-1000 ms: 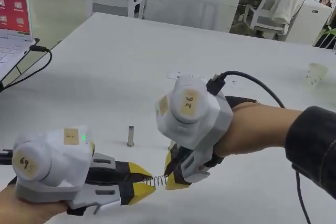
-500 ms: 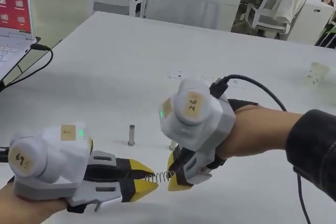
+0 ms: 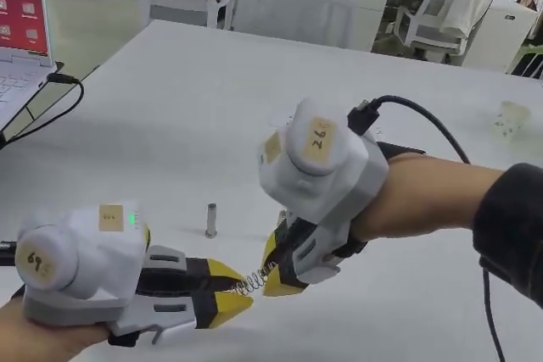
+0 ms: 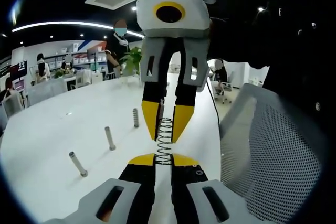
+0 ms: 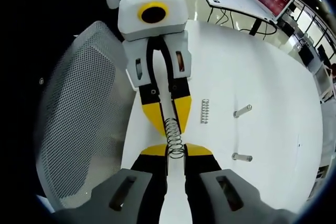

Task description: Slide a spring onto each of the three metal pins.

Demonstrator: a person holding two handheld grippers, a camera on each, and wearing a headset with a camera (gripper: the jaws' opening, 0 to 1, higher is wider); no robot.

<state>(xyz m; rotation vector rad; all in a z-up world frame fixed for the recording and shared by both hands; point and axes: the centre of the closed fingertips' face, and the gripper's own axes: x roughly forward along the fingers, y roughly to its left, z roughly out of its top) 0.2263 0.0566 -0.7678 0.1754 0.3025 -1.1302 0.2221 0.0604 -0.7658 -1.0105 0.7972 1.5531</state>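
Spring [image 3: 253, 281] stretches between both claws above the counter [image 3: 170, 125]: left claw [image 3: 244, 292] clamped on its 8 o'clock end, right claw [image 3: 271, 278] clamped on its 2 o'clock end. One pin [image 3: 210, 219] stands at 11 o'clock.

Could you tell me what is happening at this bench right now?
A person holds a two-jaw gripper in each hand over a white table. The left gripper and the right gripper each pinch one end of a small spring, held between them above the tabletop. Two bare metal pins stand nearby; a third pin seems to carry a spring already.
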